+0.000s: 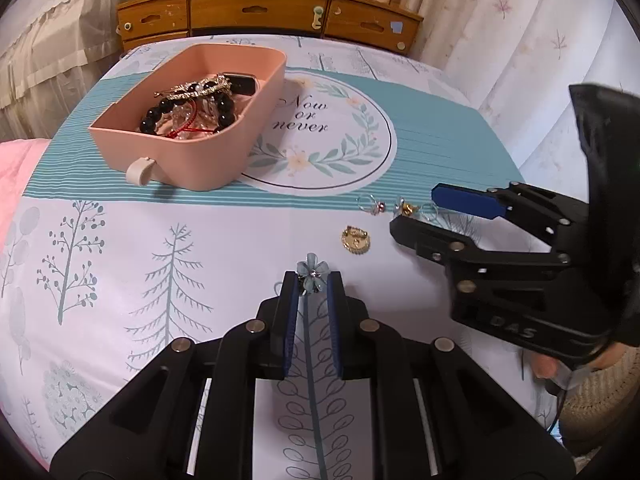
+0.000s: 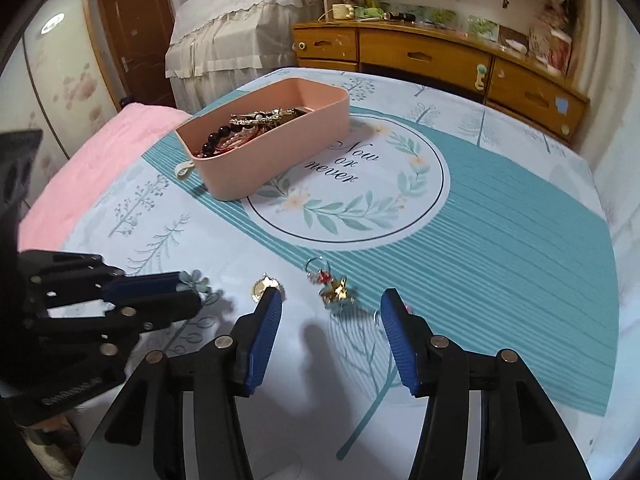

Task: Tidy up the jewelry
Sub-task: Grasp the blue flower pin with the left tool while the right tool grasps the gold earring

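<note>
While my left gripper (image 1: 313, 280) pinches the pale blue flower piece (image 1: 313, 274) between its nearly closed pads, the petals stick out just past the fingertips, above the printed bedspread (image 1: 120, 240). My right gripper (image 2: 330, 308) stands with its jaws spread and nothing between the pads; both fingertips hover close over the cloth.

Just beyond my right fingertips lies a small tangle of gold and red earrings (image 2: 334, 286), with a thin wire ring (image 2: 316, 265) at its far end, all loose on the fabric. Beside my right gripper's left finger, partly hidden by it, sits a round gold pendant (image 1: 356, 240), well clear of the flower.

Farther off, on the teal striped band beside the "Now or never" wreath (image 1: 320, 132), stands the pink tray (image 1: 192, 168), holding black bead bracelets (image 1: 222, 110), a silver chain and red cord. Behind the bed runs a wooden drawer unit (image 1: 260, 12) crowded with small items.
</note>
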Available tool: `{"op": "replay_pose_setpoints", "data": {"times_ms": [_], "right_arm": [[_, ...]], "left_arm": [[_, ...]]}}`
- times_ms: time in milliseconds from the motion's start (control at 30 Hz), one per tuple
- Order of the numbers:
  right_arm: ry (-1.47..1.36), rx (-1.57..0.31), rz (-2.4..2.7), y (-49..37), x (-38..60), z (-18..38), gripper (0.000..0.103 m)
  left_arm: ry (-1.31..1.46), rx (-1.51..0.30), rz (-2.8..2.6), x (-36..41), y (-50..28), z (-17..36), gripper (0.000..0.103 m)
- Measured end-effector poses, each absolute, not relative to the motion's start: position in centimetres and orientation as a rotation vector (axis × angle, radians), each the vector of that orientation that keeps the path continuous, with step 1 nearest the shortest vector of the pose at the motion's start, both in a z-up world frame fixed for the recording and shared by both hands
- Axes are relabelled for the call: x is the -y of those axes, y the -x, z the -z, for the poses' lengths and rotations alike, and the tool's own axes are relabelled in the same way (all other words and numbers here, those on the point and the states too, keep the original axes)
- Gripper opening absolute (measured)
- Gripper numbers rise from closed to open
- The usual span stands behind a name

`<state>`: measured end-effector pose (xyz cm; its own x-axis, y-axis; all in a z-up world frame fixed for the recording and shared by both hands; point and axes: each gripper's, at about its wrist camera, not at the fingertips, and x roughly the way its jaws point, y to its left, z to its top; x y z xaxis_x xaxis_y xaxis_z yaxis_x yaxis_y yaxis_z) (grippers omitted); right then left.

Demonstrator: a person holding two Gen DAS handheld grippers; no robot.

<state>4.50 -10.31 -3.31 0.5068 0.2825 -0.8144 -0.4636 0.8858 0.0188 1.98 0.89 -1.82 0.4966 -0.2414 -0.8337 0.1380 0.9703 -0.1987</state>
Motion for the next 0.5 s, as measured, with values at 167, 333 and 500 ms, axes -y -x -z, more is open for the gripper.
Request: {"op": "replay_pose_setpoints", "data": {"times_ms": [167,333,500], "right_arm": [[0.261,-0.936,-0.464,-5.2,9.6,4.2,0.045],[0.282,-0.962,-0.480,-5.6,9.3,5.1,0.022],[0.262,-0.964,-0.467,-5.5,9.7,4.7,0.019]], "left_arm": [[0.139,-1.007,0.238,-1.6,-1.8,1.4,0.012],[0.150,-0.999,0.233,-2.1,-1.8,1.1,0.012],[0.161,-0.988,0.227,-2.5,-1.5,0.6,0.012]]}}
